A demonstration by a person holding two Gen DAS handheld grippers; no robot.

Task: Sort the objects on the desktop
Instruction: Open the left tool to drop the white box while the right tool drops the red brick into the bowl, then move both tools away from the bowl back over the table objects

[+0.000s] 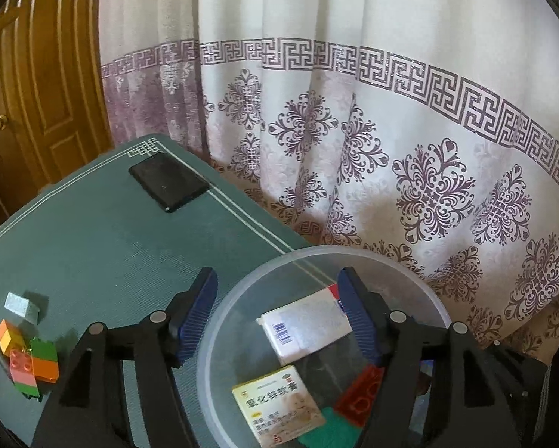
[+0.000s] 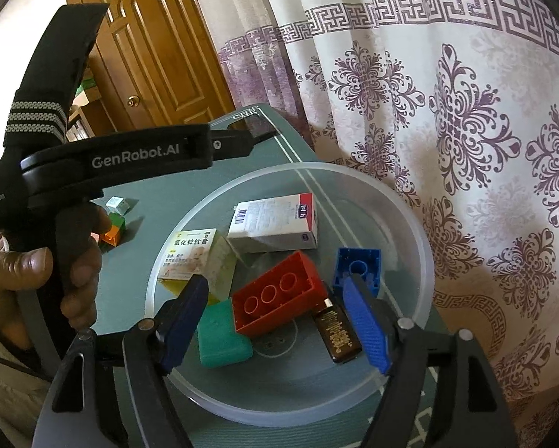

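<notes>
Now both tools released, empty, above basin (image 2: 425, 246) rim; mat (image 1: 92, 254) left mostly free.

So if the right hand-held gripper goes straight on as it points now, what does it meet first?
Probably the red brick, lying upside down in the clear bowl, between the open right hand-held gripper fingers; depth is uncertain.

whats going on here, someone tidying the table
A person is sorting small items into a clear plastic bowl with a hand-held tool in each hand. The bowl already holds a white box, a yellow box, a red brick, a blue brick, a green block and a brown bottle. Both the left tool and the right tool are open and empty. A few bricks and a phone remain on the table.
</notes>
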